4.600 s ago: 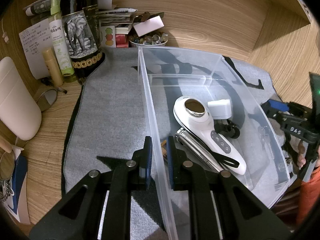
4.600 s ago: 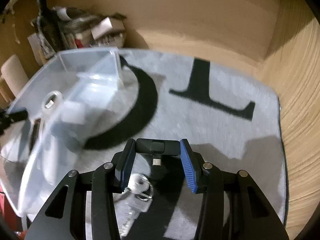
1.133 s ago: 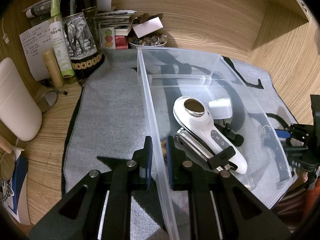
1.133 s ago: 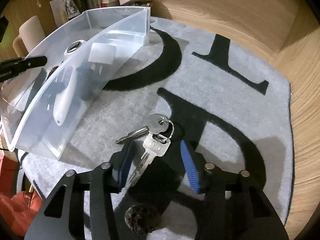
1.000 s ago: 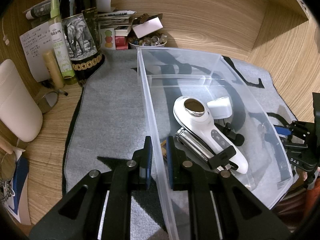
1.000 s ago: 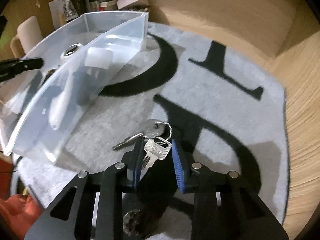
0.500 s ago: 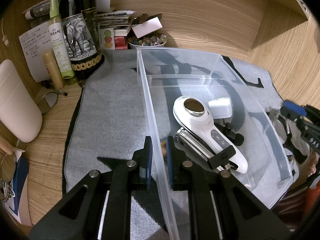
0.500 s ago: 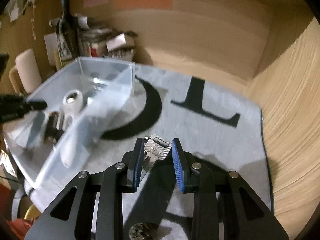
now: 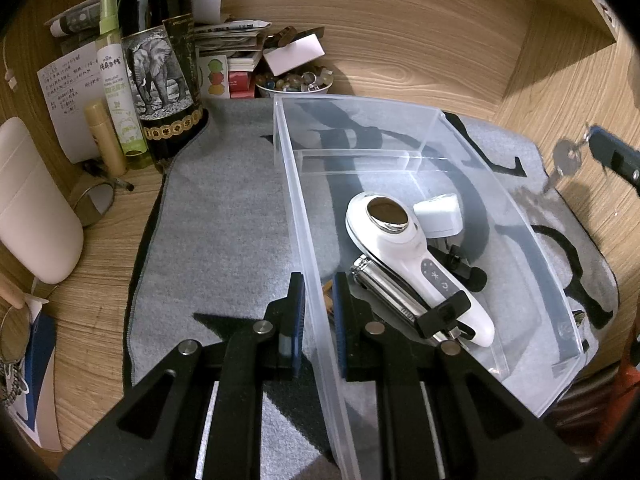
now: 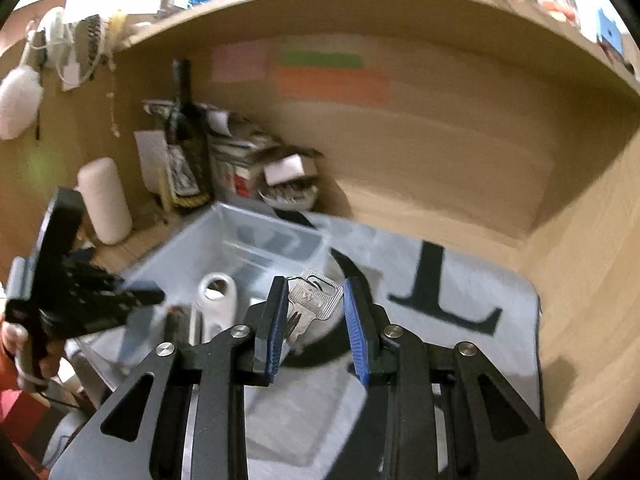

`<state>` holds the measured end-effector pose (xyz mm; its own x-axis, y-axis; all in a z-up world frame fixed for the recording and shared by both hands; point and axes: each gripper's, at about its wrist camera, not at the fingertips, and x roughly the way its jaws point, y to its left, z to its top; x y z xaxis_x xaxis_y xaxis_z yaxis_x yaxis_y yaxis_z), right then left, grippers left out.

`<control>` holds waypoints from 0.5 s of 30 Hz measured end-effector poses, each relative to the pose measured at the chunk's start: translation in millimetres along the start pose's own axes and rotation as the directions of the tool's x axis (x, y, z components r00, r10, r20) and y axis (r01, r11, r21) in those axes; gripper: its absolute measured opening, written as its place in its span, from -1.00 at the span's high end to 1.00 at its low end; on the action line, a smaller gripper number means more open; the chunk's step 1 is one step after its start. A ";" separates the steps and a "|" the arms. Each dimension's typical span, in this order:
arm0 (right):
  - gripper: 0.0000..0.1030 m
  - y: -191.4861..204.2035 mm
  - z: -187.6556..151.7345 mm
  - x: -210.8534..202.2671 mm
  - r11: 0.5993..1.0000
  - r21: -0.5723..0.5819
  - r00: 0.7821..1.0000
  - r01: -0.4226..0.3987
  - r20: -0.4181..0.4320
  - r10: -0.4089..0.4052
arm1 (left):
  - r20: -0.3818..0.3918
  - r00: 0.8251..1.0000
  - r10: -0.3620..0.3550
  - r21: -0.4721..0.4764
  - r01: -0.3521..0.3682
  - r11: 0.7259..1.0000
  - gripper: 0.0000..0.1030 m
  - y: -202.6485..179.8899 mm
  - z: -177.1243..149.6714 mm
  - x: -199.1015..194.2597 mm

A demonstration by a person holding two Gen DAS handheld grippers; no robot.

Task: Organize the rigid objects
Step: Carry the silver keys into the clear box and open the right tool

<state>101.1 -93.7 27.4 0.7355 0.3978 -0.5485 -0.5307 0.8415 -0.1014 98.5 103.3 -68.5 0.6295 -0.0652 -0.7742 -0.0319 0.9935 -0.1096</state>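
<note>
The left gripper [image 9: 318,312] clamps the near side wall of the clear bin [image 9: 472,136], one of its jaws outside, one inside. Just past its inner jaw lie a white handheld device [image 9: 404,248], a metal clipper [image 9: 388,294] and a white adapter [image 9: 438,214]. The right gripper [image 10: 316,320] grasps the keys [image 10: 314,300] between its jaws, in the air beyond the bin's far wall. A wine bottle [image 9: 160,64] and spray bottle [image 9: 118,84] stand on the desk [image 9: 100,248], far left of the left jaws.

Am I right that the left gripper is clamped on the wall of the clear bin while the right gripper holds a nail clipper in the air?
Not quite: the right gripper holds a bunch of keys, as the right wrist view shows. The nail clipper lies inside the clear bin. The left gripper is indeed clamped on the bin's wall.
</note>
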 end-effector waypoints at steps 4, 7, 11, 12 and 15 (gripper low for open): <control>0.50 13.8 9.3 2.9 0.999 -0.012 0.999 -0.041 0.021 0.041 | 0.002 1.000 -0.002 -0.004 0.002 1.000 0.75 -1.1 -1.2 0.1; 0.50 24.6 12.0 7.9 0.997 -0.029 0.997 -0.070 0.014 0.071 | 0.002 1.000 -0.006 -0.009 0.006 1.000 0.76 -1.1 -1.7 0.2; 0.50 38.9 11.4 16.7 0.994 -0.054 0.995 -0.100 -0.009 0.100 | 0.002 1.000 -0.007 -0.009 0.007 1.000 0.76 -1.2 -1.4 0.1; 0.50 42.3 10.6 20.4 0.993 -0.056 0.994 -0.108 -0.018 0.107 | 0.002 1.000 -0.008 -0.009 0.008 1.000 0.76 -1.0 -1.6 -0.1; 0.50 49.7 8.5 33.4 0.989 -0.049 0.989 -0.141 -0.054 0.138 | 0.003 1.000 -0.012 -0.016 0.013 1.000 0.76 -2.0 -2.0 0.1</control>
<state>102.8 -35.6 11.1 0.6311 0.4898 -0.6015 -0.6491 0.7580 -0.0638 97.0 101.1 -69.6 0.6321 -0.0773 -0.7710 -0.0366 0.9909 -0.1294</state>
